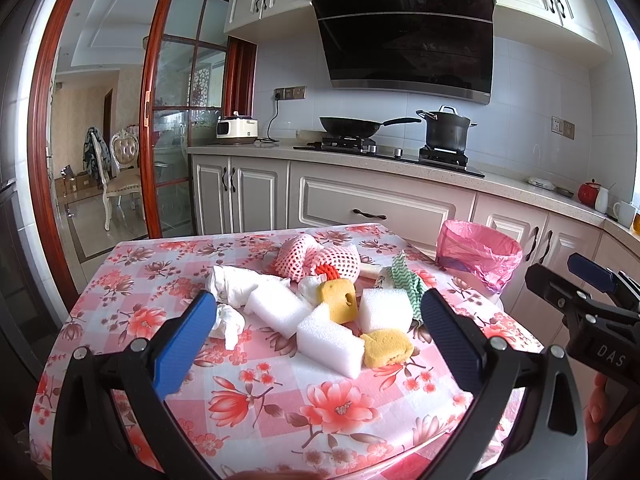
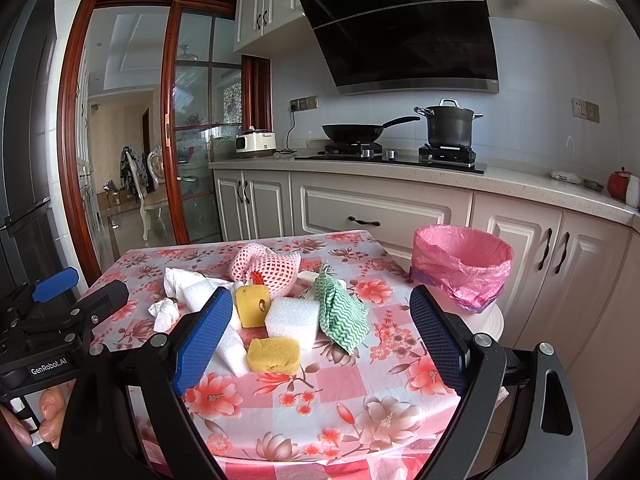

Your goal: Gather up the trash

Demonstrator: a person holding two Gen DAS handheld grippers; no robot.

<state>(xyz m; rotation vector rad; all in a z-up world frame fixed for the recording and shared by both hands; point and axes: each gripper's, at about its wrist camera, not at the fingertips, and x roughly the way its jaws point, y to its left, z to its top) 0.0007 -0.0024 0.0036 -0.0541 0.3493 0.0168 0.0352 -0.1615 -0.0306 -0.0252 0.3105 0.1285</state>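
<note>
A heap of trash lies on the floral table point(image 1: 280, 408) point(image 2: 320, 412): white foam blocks point(image 1: 330, 340) point(image 2: 292, 320), yellow sponges point(image 1: 386, 347) point(image 2: 273, 355), a pink foam net point(image 1: 320, 258) point(image 2: 266, 266), crumpled tissues point(image 1: 232, 286) point(image 2: 164, 312) and a green patterned cloth point(image 1: 406, 280) point(image 2: 340, 316). A bin lined with a pink bag point(image 1: 478, 252) point(image 2: 462, 264) stands just past the table's right edge. My left gripper point(image 1: 316, 340) is open, hovering before the heap with nothing held. My right gripper point(image 2: 320, 340) is open too, facing the sponges and cloth.
Behind the table runs a kitchen counter point(image 1: 400, 164) with a wok point(image 1: 352, 126), a pot point(image 1: 446, 130) on the stove and a rice cooker point(image 1: 237, 128). A glass sliding door point(image 1: 176, 120) stands at the left. A hand point(image 2: 48, 420) holds the left gripper's handle.
</note>
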